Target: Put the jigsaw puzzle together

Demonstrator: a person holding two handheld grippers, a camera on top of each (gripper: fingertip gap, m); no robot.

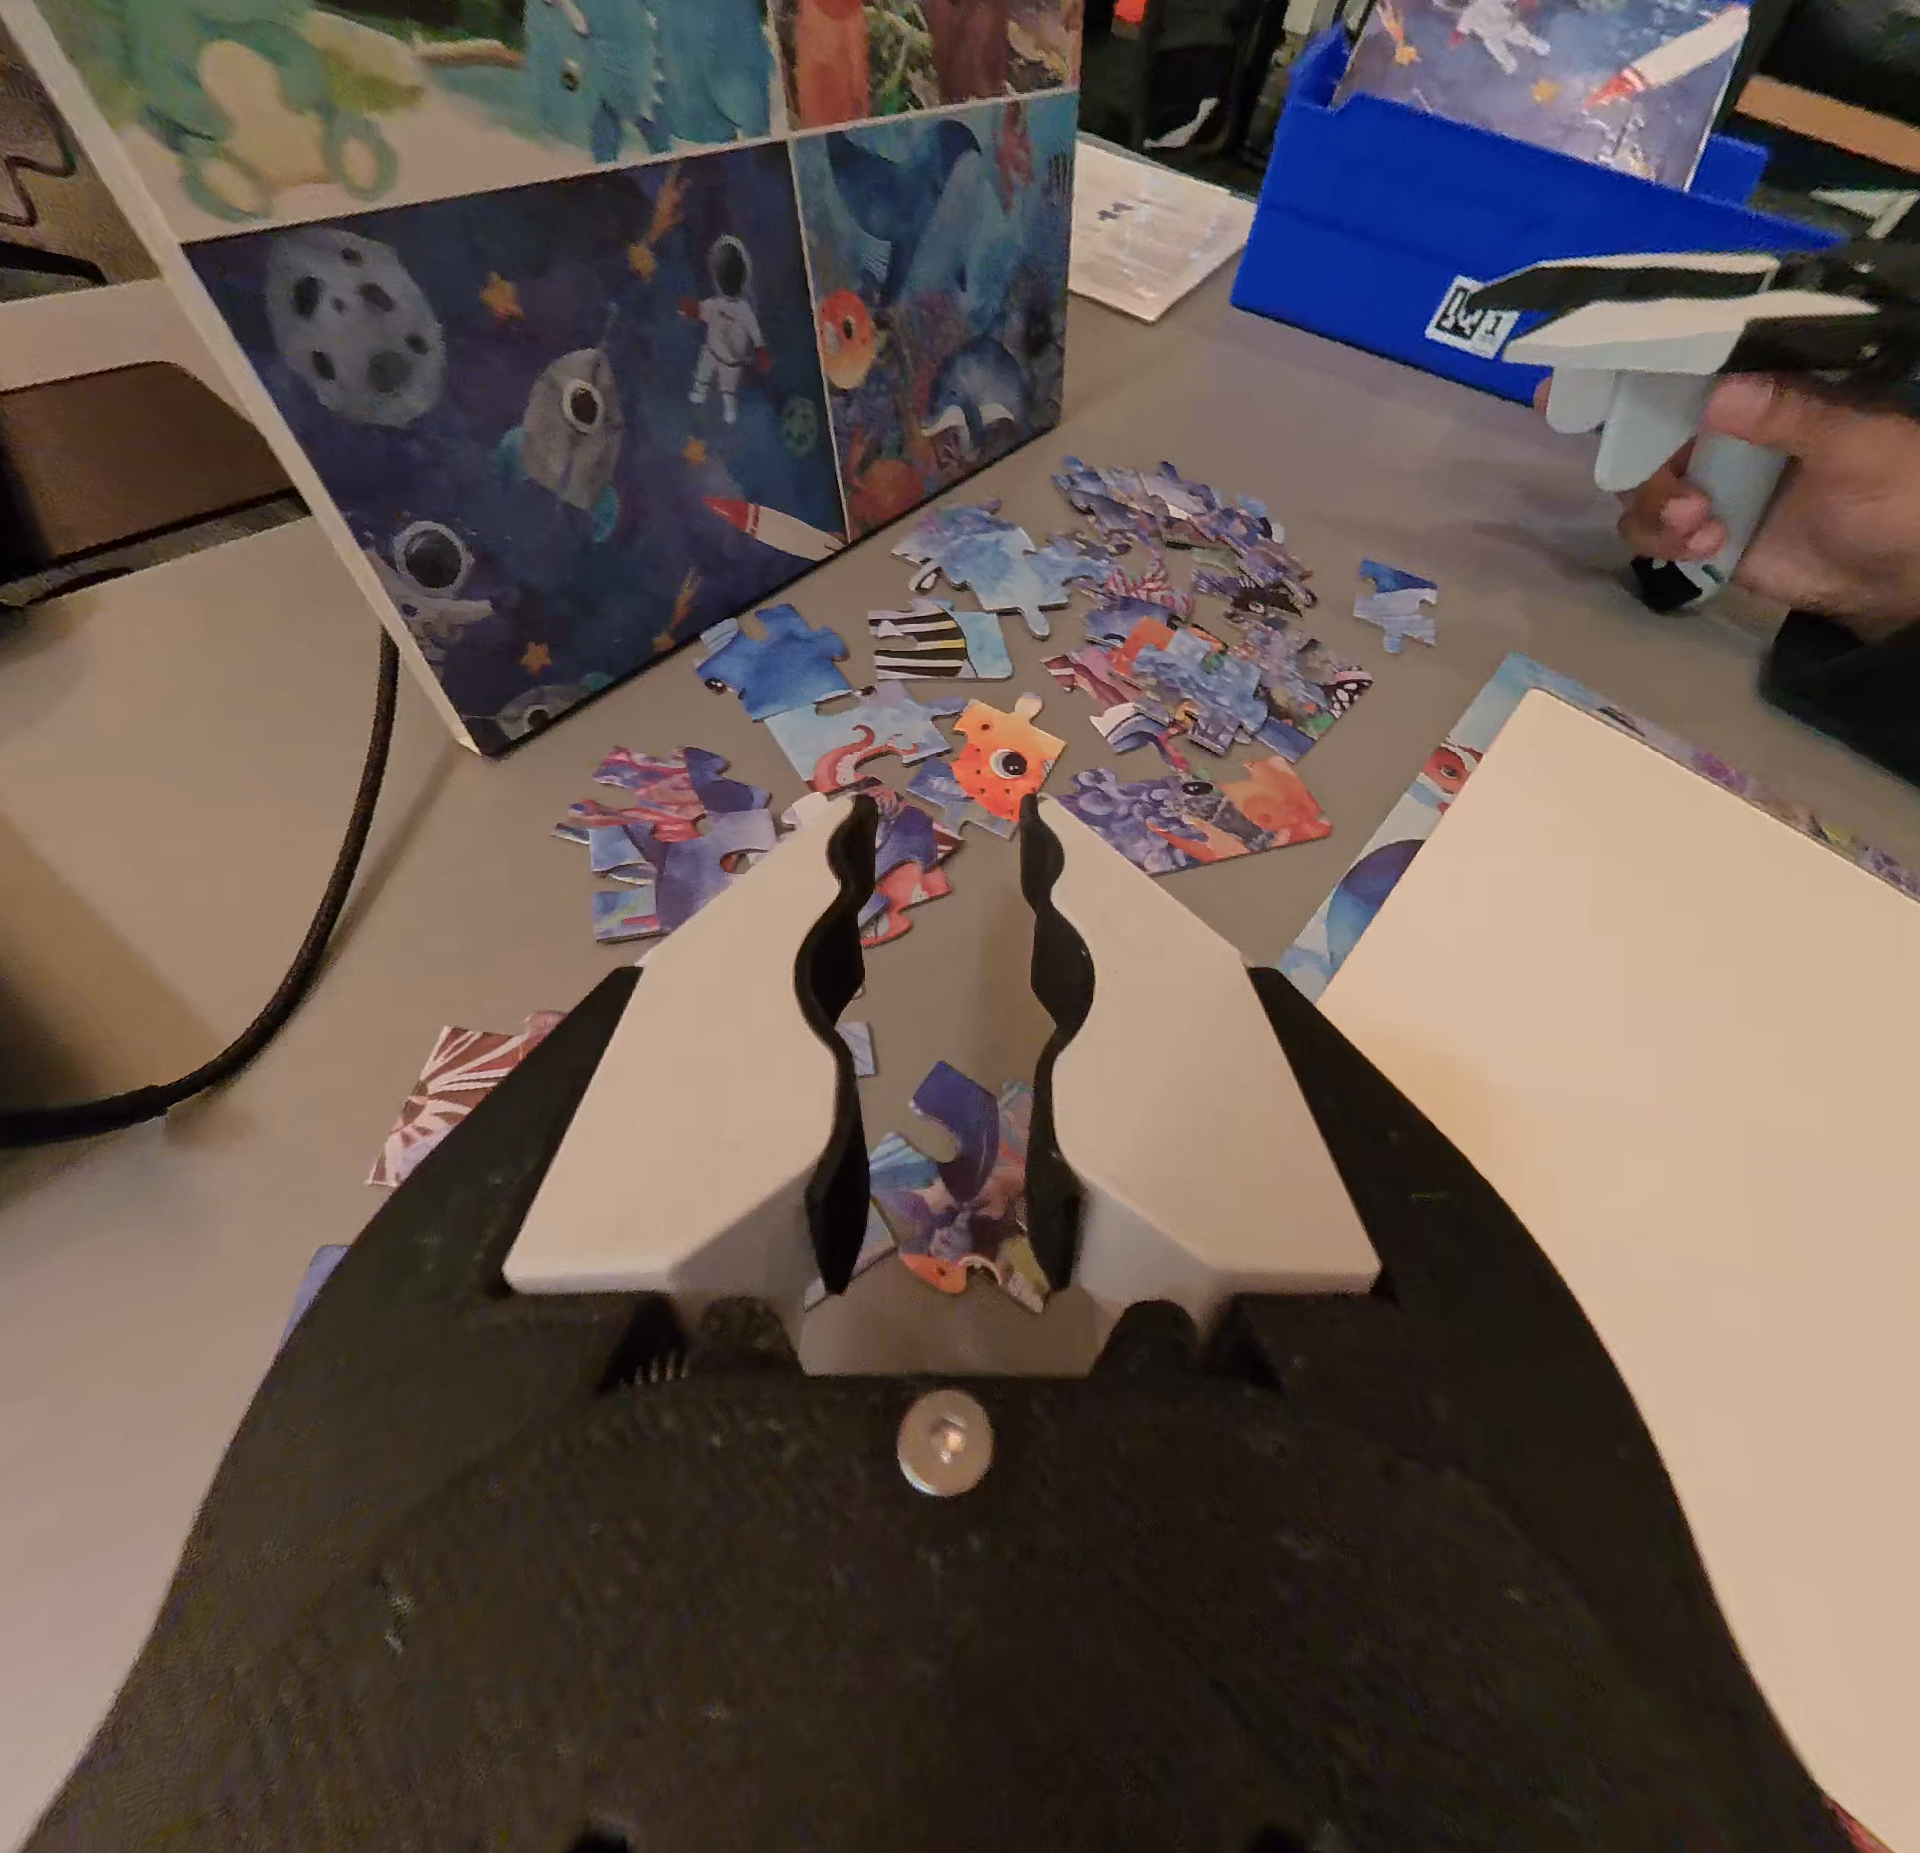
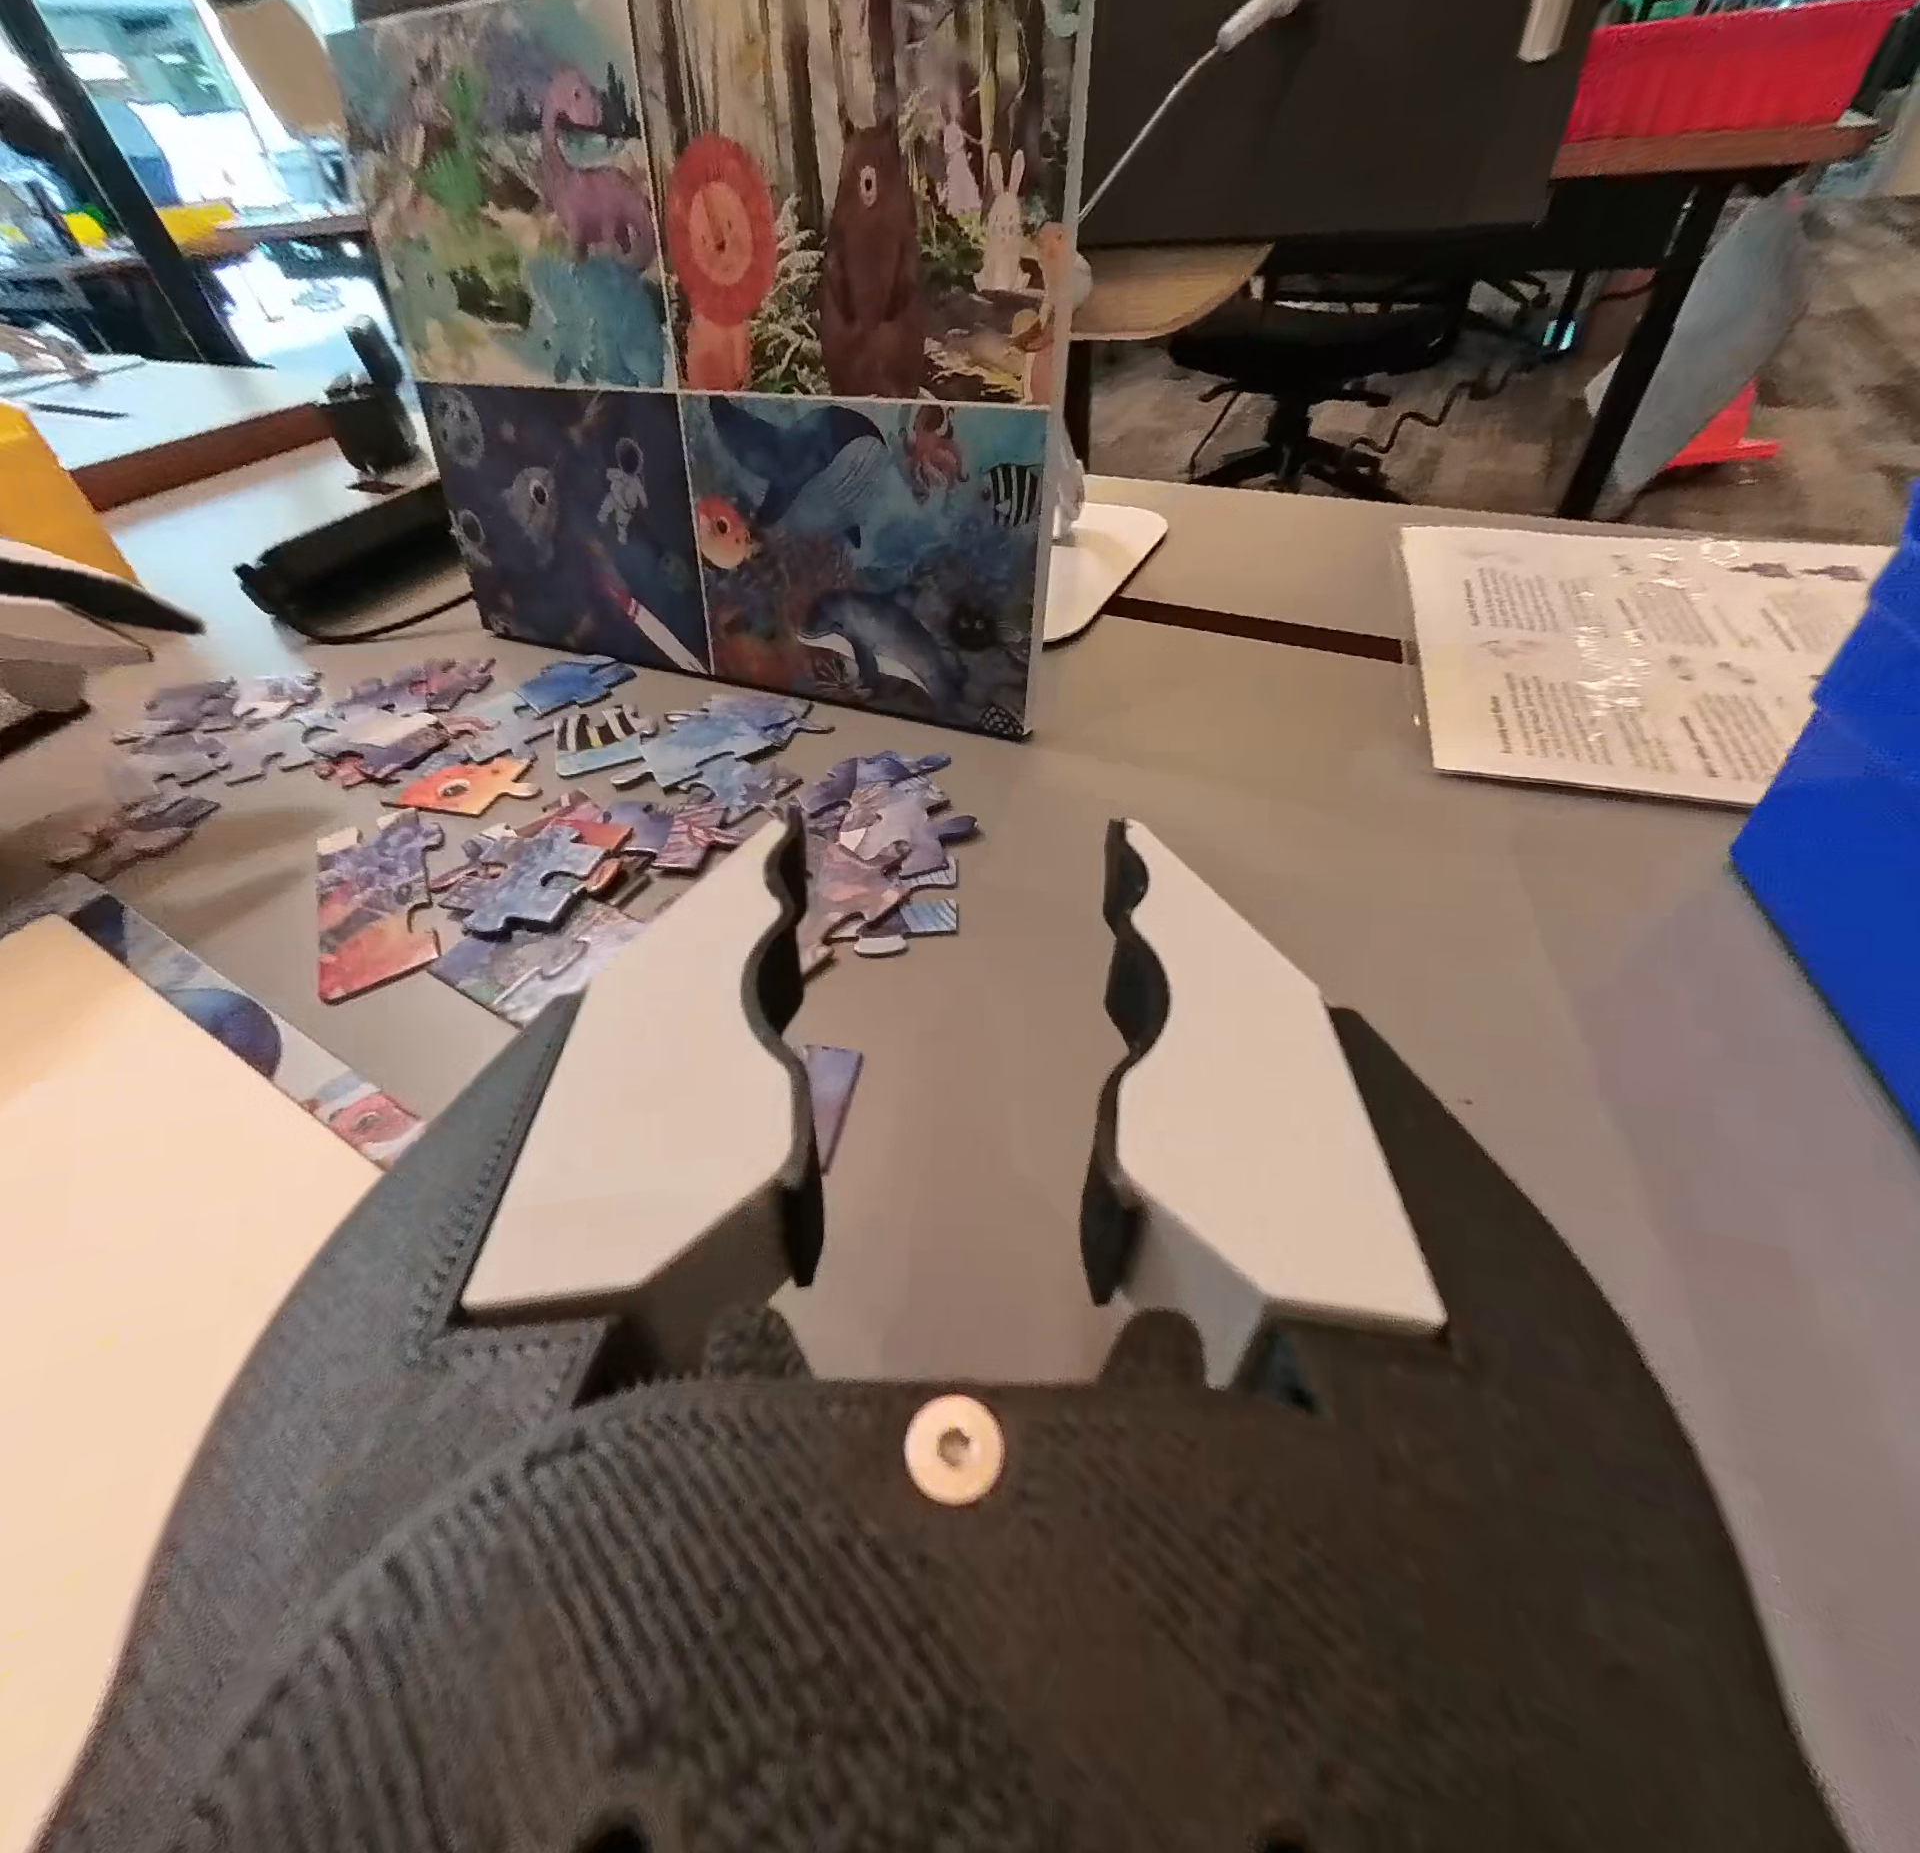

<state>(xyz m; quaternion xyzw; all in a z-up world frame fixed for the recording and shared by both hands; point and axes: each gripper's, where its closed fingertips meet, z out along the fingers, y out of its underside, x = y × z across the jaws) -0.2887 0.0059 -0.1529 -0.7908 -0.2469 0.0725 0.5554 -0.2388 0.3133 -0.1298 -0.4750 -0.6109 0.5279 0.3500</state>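
Several loose puzzle pieces (image 1: 1039, 681) with a blue and orange sea picture lie scattered on the grey table (image 1: 312, 868). My left gripper (image 1: 943, 816) is open and hovers over the near edge of the pile. One purple and orange piece (image 1: 956, 1180) shows on the table between its fingers. My right gripper (image 2: 954, 832) is open and empty, just right of the pile (image 2: 582, 827). A single bluish piece (image 2: 831, 1097) lies beside its left finger. A hand holds the right gripper in the left wrist view (image 1: 1507, 323).
The upright puzzle box (image 1: 623, 401) stands behind the pieces, also in the right wrist view (image 2: 748, 349). A white board (image 1: 1662, 1076) lies on a printed picture sheet. A blue bin (image 1: 1403, 234), a plastic-covered paper sheet (image 2: 1621, 650) and a black cable (image 1: 343, 868) are nearby. The grippers' ends are close to 30 cm from one another.
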